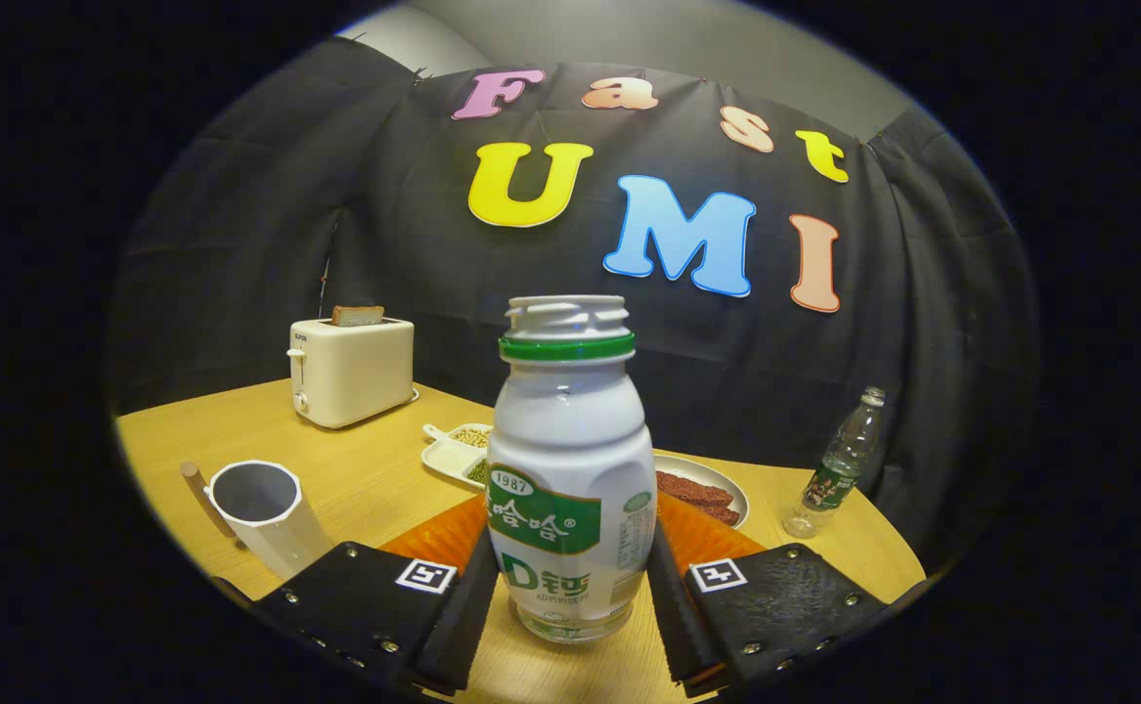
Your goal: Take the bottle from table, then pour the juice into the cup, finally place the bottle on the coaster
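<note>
My two fingers stand one on each side of the bottle (pixel 570 469), pressed against its lower half, so my gripper (pixel 570 596) is closed down to the bottle's width and has hold of it. The bottle is upright between them, white with a green band at the neck, its mouth open with no cap on it. Its clear base shows just over the wood of the tabletop (pixel 355 479); whether it rests there or is lifted a little I cannot tell.

Just behind the bottle lies the orange coaster (pixel 438 536), partly hidden by it and by my fingers. The cup (pixel 267 513), white and angular, stands toward the left edge of the tabletop, just beyond my left finger. Farther back are a divided dish (pixel 453 452) of beans and a plate (pixel 717 484) of something dark red; a toaster (pixel 350 370) sits at the far left corner, a clear water bottle (pixel 839 469) near the right edge.

The risk I judge greatest is the open mouth: any early tilt on the way to the cup would spill juice over the wood. My hold is low on a smooth, rounded body, so it may twist or slide when tipped. The cup is light-looking and close; a finger could knock it.
</note>
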`<state>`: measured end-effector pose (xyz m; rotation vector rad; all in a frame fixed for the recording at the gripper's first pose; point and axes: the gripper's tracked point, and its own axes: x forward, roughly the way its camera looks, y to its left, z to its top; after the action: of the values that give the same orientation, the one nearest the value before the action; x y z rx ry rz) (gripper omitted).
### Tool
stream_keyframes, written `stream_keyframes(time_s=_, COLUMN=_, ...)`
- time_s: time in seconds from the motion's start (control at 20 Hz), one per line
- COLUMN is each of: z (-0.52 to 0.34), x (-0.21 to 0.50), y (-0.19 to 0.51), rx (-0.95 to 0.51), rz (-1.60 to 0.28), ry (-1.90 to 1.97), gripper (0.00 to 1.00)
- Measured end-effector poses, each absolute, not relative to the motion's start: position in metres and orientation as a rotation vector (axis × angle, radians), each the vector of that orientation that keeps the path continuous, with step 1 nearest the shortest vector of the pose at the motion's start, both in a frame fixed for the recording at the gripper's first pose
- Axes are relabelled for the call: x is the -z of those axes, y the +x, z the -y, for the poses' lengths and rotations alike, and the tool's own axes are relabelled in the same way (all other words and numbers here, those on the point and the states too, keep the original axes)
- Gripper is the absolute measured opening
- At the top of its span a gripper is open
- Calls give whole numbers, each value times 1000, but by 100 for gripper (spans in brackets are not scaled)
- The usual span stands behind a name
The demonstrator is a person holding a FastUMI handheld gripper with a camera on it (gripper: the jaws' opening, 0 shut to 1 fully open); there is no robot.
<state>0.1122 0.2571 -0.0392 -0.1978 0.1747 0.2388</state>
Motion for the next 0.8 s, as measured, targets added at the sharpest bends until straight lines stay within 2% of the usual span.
stream_keyframes(time_s=0.8, z=-251, x=74, y=145, rx=-221, rz=-202, ry=-95, gripper=72)
